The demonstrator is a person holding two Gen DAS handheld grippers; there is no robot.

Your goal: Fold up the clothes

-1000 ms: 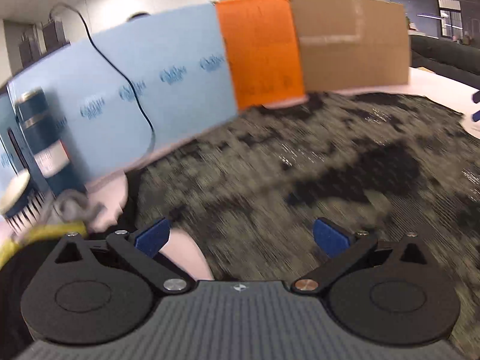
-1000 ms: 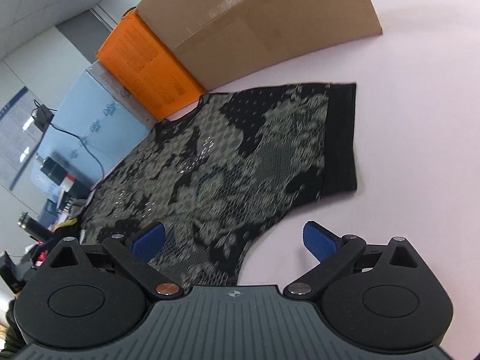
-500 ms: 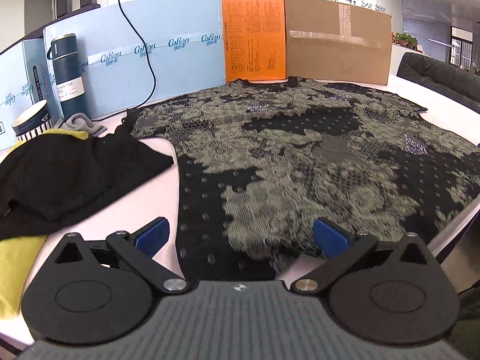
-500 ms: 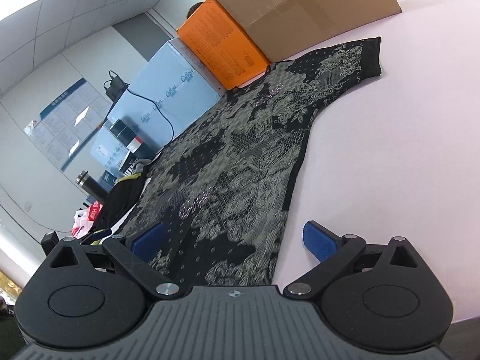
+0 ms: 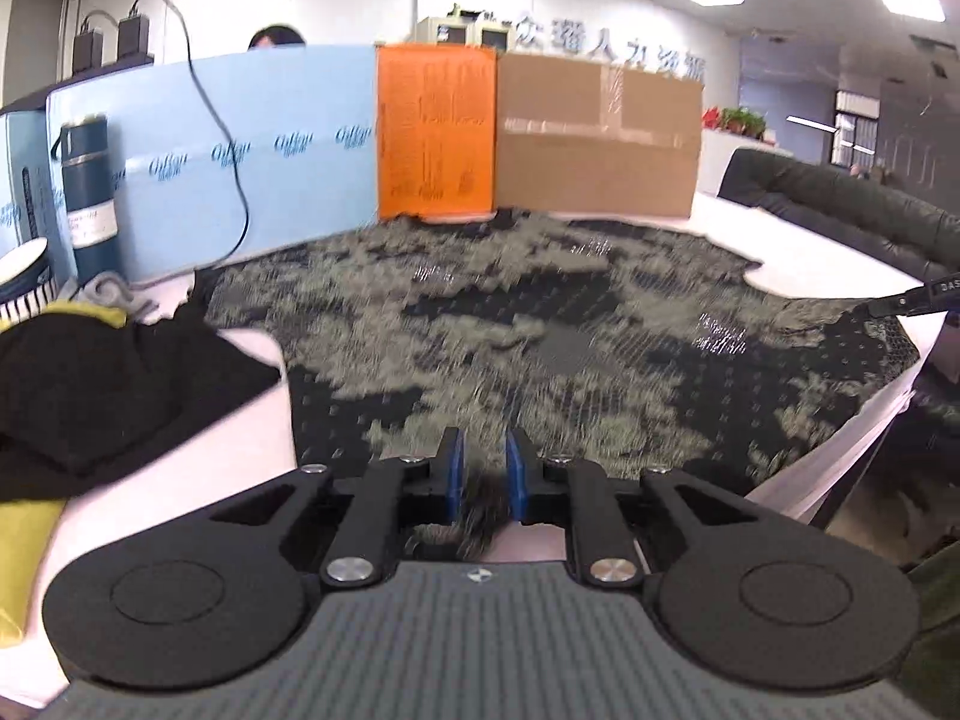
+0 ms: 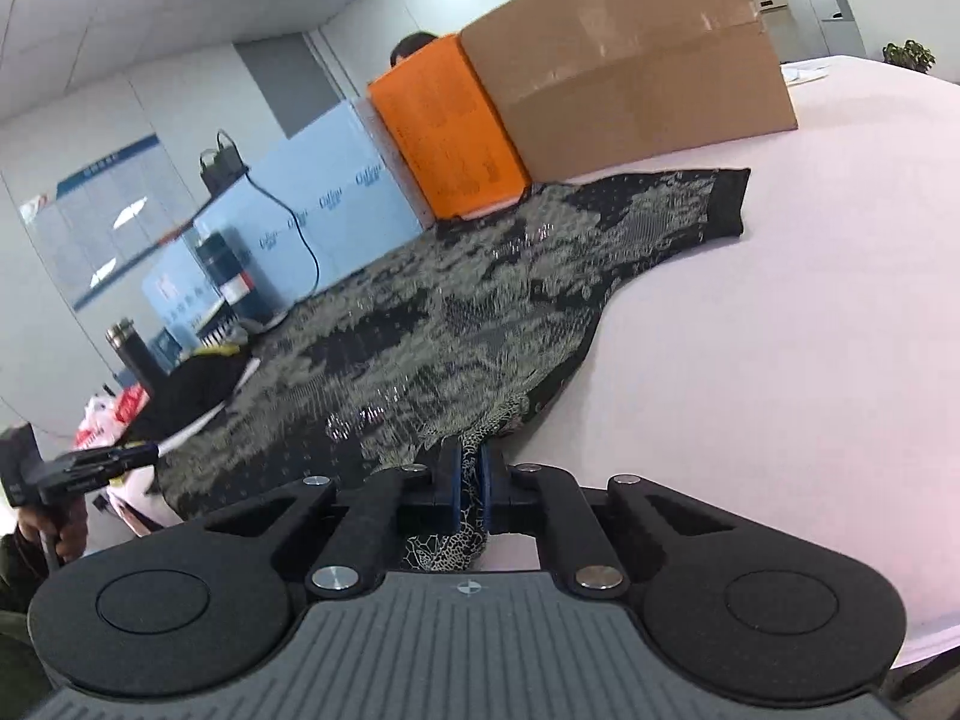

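Note:
A black and grey-green patterned top (image 5: 540,324) lies spread flat on the pink table (image 6: 780,330), its hem toward me; it also shows in the right wrist view (image 6: 468,324). My left gripper (image 5: 483,468) is shut on the hem's near edge, fabric pinched between the blue pads. My right gripper (image 6: 471,480) is shut on the hem's right corner, cloth bunched between its pads. The right gripper's tip shows at the far right of the left wrist view (image 5: 912,300); the left gripper shows at the left of the right wrist view (image 6: 90,462).
A pile of black and yellow clothes (image 5: 90,390) lies left of the top. A blue panel (image 5: 240,156), an orange box (image 5: 435,132) and a cardboard box (image 5: 600,138) stand along the back. A dark flask (image 5: 90,198) and a striped cup (image 5: 24,276) stand at the left.
Both grippers were open half a second ago; both have closed on the near hem of the top. The fabric at the right corner is slightly lifted and bunched.

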